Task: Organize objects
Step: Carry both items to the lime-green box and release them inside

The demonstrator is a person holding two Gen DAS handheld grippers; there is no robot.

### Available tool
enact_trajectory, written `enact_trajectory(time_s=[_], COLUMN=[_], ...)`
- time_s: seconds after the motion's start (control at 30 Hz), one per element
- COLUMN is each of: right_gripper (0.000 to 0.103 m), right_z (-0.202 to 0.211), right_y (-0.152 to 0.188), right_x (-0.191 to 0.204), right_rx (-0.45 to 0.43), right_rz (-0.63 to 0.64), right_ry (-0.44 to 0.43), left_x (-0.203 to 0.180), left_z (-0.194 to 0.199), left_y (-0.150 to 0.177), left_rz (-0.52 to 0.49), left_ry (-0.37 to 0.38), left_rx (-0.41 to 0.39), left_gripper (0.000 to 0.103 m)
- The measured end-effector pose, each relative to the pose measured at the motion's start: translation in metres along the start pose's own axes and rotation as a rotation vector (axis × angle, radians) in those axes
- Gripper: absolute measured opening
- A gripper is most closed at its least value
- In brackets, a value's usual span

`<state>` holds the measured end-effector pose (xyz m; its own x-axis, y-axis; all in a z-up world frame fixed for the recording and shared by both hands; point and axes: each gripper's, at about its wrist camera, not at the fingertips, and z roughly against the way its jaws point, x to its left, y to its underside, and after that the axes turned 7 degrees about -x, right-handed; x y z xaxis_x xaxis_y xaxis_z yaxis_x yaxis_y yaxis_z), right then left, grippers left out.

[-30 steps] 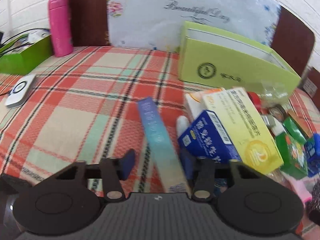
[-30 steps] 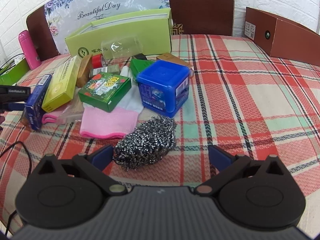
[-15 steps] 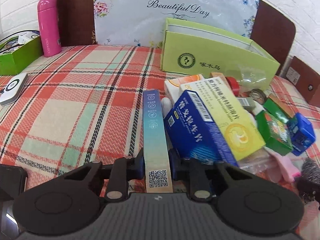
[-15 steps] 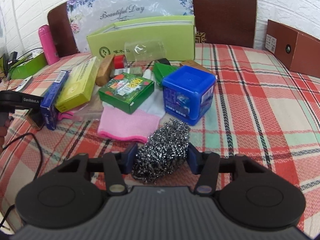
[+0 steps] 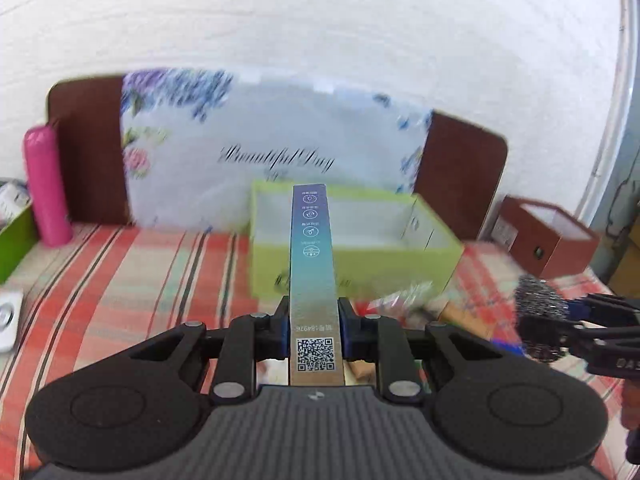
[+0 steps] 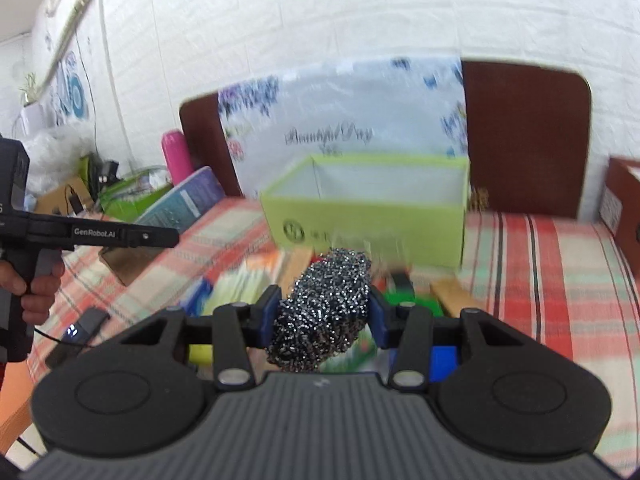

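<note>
Holding both loads clear of the desk [image 5: 132, 280]: the left gripper [image 5: 314, 326] is clamped on the near end of a long slim blue box [image 5: 312, 264], which sticks far out ahead toward the open green box [image 5: 356, 256]; the right gripper [image 6: 322, 318] squeezes a steel-wool scourer [image 6: 320, 308], its pads sunk into the sides. Risk one, as I judge it: the slim box is pinched at one end only, so a quick swing or a knock of its far tip on the green box's front wall could pivot it or lever it out. Risk two: the scourer is springy and compressed, so it may creep or snag its wires on the pads at release. Risk three: the two grippers are close, the right one showing at the left view's right edge, and both seem headed for the same opening, so they could collide. Room: the green box stands open-topped and looks empty; the air above the pile of packets [image 6: 224, 292] is free. Behind stand a printed bag [image 5: 276, 152] and chair backs; a brown box [image 5: 548, 236] sits to the right, a pink bottle [image 5: 46, 184] far left.
</note>
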<state>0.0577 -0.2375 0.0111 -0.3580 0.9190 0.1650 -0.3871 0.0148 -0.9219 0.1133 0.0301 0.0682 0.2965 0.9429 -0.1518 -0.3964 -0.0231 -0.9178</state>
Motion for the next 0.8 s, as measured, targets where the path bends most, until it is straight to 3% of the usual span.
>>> enact_trajectory(time_s=[0.17, 0.3, 0.5, 0.7, 0.77, 0.8], right_gripper=[0.044, 0.044, 0.045, 0.045, 0.049, 0.055], right_z=[-0.045, -0.096, -0.182, -0.245, -0.259, -0.264], right_y=[-0.040, -0.055, -0.055, -0.042, -0.036, -0.032], right_x=[-0.010, -0.018, -0.038, -0.046, -0.047, -0.046], right_rx=[-0.070, -0.081, -0.013, 0.071, 0.099, 0.115], right_rz=[0.030, 0.049, 0.035, 0.055, 0.061, 0.067], right_ry=[0.019, 0.057, 0.098, 0.091, 0.080, 0.069], left_x=[-0.011, -0.011, 0.005, 0.018, 0.022, 0.024], left_z=[-0.054, -0.109, -0.182, -0.214, -0.214, -0.214], left_y=[-0.041, -0.060, -0.059, -0.049, -0.045, -0.043], left_rz=[0.016, 0.029, 0.065, 0.072, 0.074, 0.078], left_ry=[0.060, 0.058, 0.040, 0.026, 0.020, 0.005], left_rx=[-0.033, -0.024, 0.065, 0.086, 0.064, 0.064], left_gripper=[0.022, 0.022, 0.022, 0.022, 0.042, 0.071])
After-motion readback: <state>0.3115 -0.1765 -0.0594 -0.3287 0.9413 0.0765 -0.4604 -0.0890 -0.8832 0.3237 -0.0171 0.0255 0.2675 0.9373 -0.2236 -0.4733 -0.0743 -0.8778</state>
